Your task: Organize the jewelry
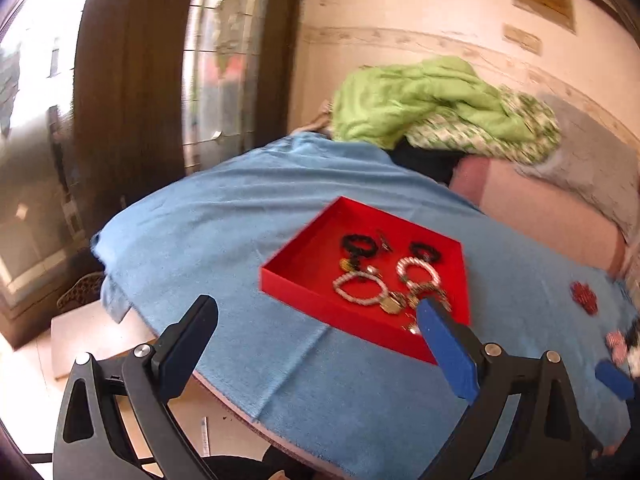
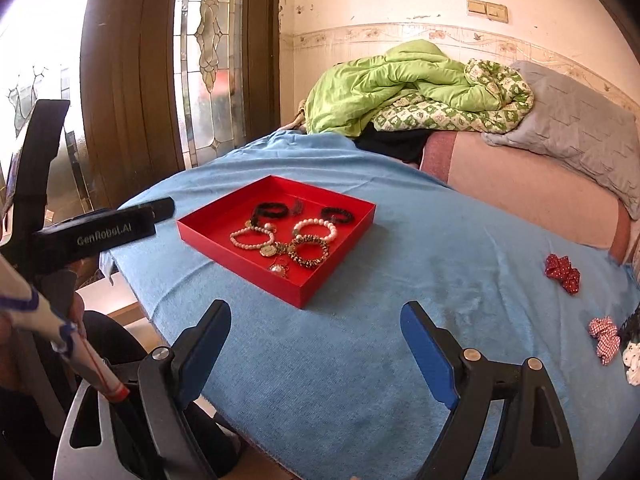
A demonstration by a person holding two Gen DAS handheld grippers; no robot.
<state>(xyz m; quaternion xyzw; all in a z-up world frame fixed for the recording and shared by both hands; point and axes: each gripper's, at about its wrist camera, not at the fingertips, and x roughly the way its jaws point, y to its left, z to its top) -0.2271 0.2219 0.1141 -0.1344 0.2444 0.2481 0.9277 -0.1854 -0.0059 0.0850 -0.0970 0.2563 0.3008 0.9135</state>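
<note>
A shallow red tray (image 2: pixel 240 265) lies on a blue cloth (image 2: pixel 360 360). It holds pearl bracelets (image 2: pixel 252 238), black bracelets (image 2: pixel 272 210), a spotted bangle (image 2: pixel 310 252) and small gold pieces. My right gripper (image 2: pixel 316 310) hangs open just short of the tray's near corner, with nothing between its blue pads. My left gripper (image 1: pixel 316 302) is open too, at the tray's (image 1: pixel 288 278) near edge, and its right pad covers part of the jewelry (image 1: pixel 360 288). One of the left gripper's fingers (image 2: pixel 160 208) points at the tray's left corner. Nothing is held.
Right of the tray lie a red scrunchie (image 2: pixel 562 272), a checked one (image 2: pixel 604 338) and black and white pieces at the frame's edge. Behind are a green quilt (image 2: pixel 380 80), a grey pillow (image 2: pixel 580 132) and a wooden glazed door (image 2: pixel 208 60). The cloth's edge drops off at left.
</note>
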